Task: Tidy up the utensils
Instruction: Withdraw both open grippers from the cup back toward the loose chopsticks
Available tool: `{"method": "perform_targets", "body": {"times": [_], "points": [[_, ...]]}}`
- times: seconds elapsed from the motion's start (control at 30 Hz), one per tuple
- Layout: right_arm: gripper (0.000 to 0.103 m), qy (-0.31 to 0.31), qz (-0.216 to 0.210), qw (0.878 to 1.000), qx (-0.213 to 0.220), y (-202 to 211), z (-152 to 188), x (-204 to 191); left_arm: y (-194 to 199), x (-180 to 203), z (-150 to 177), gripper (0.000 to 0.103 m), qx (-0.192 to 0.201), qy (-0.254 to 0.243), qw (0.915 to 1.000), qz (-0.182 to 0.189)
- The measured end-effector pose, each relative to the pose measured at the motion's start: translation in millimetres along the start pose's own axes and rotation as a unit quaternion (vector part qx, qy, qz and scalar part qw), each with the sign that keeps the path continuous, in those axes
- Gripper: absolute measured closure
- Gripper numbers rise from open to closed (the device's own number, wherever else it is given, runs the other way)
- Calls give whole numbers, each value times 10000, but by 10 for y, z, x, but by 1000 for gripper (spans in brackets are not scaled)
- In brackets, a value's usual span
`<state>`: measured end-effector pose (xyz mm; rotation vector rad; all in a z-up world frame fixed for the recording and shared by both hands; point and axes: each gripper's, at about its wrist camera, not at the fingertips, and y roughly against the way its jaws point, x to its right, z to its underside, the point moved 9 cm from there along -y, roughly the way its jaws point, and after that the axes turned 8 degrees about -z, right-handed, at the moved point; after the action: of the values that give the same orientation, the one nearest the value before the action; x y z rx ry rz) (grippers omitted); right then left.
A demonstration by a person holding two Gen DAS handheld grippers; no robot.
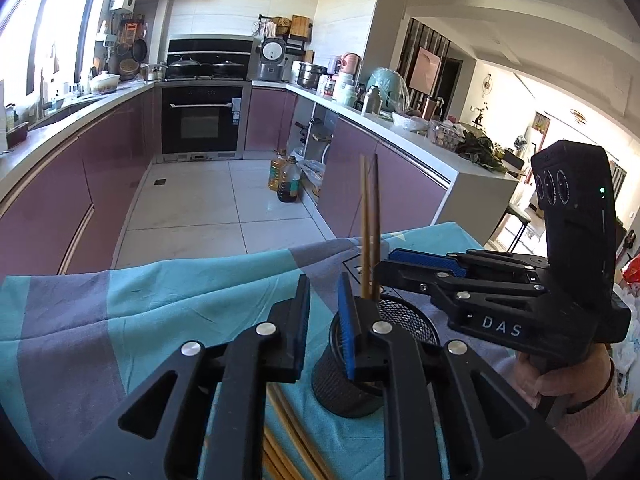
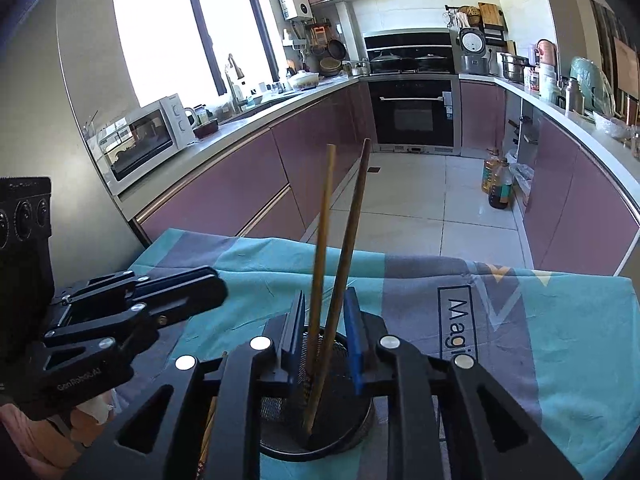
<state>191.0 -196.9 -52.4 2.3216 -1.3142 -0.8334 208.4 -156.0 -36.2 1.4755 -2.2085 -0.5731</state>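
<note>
A black mesh utensil cup [image 1: 352, 380] stands on a teal and grey cloth [image 1: 140, 320]. Two wooden chopsticks [image 1: 370, 232] stand upright in it. My right gripper [image 2: 322, 336] is open just above the cup [image 2: 320, 432], with both chopsticks [image 2: 336, 280] between its blue fingers, not clamped. It shows in the left wrist view [image 1: 384, 268] beside the chopsticks. My left gripper [image 1: 322, 312] is open and empty, just left of the cup. It shows in the right wrist view [image 2: 216, 288]. More chopsticks [image 1: 288, 432] lie on the cloth under the left gripper.
The cloth [image 2: 540, 340] covers a table that ends toward the kitchen floor. Oil bottles [image 1: 286, 178] stand on the floor by the right counter. Purple cabinets line both sides, with an oven [image 1: 202, 118] at the far end.
</note>
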Motion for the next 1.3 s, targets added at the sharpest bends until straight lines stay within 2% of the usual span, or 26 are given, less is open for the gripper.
{"method": "perform_targets", "body": {"times": [0.03, 0.1, 0.17, 0.3, 0.43, 0.57, 0.8, 0.97, 1.2, 1.3], "points": [[82, -19, 5, 10000, 80, 49, 0, 0, 78, -59, 10, 84, 77, 1, 9999, -66], [78, 14, -33, 9997, 235, 155, -7, -37, 225, -213, 42, 73, 194, 17, 9996, -224], [75, 131, -212, 9989, 402, 316, 14, -160, 370, -412, 98, 69, 247, -2, 9992, -309], [63, 585, -506, 9958, 489, 520, 167, -485, 571, -709, 423, 64, 68, -144, 9984, -538], [61, 790, -820, 9934, 99, 415, 477, -760, 542, -918, 909, 64, -427, -236, 9969, -625], [61, 575, -903, 9933, -436, 79, 812, -796, 442, -1004, 1409, 64, -896, -161, 9938, -635], [64, 92, -736, 9905, -1159, -397, 1331, -670, 315, -965, 1976, 64, -1393, -147, 9876, -703], [68, 70, -548, 9900, -1297, -493, 1450, -634, 294, -913, 2050, 64, -1572, -207, 9844, -765], [71, 220, -310, 9900, -1357, -505, 1488, -643, 262, -885, 2007, 66, -1573, -308, 9838, -807], [71, 318, -206, 9897, -1380, -510, 1488, -657, 227, -896, 1992, 70, -1566, -328, 9832, -877]]}}
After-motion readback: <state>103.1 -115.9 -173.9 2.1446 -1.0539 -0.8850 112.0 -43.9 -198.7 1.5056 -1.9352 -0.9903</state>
